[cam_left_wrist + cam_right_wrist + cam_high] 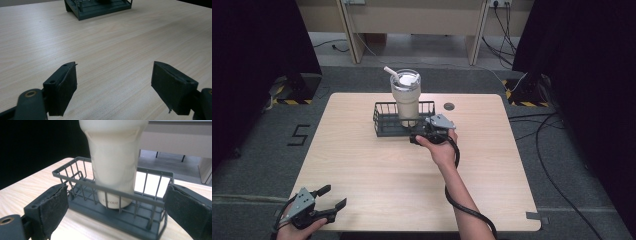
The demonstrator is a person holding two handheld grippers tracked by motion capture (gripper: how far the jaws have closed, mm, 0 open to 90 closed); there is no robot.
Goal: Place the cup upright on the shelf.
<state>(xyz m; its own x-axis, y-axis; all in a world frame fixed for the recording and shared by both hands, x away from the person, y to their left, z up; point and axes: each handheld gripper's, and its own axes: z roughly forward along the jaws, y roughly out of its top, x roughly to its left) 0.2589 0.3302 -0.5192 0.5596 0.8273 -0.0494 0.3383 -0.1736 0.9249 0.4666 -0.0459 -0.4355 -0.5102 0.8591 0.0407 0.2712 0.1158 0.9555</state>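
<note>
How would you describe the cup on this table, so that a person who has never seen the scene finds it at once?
Look at the light wooden table, toward its far edge near the middle. There a dark wire basket sits, and the tumbler stands upright inside it. It is the tall cream-coloured thing with a lid and a white straw, rising well above the basket's rim.

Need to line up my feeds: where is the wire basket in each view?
High view: wire basket at table centre, far side, holding the tumbler.
Left gripper view: basket's base at top edge.
Right gripper view: centre, just beyond the open claw.
Shared landmark: the wooden tabletop.
</note>
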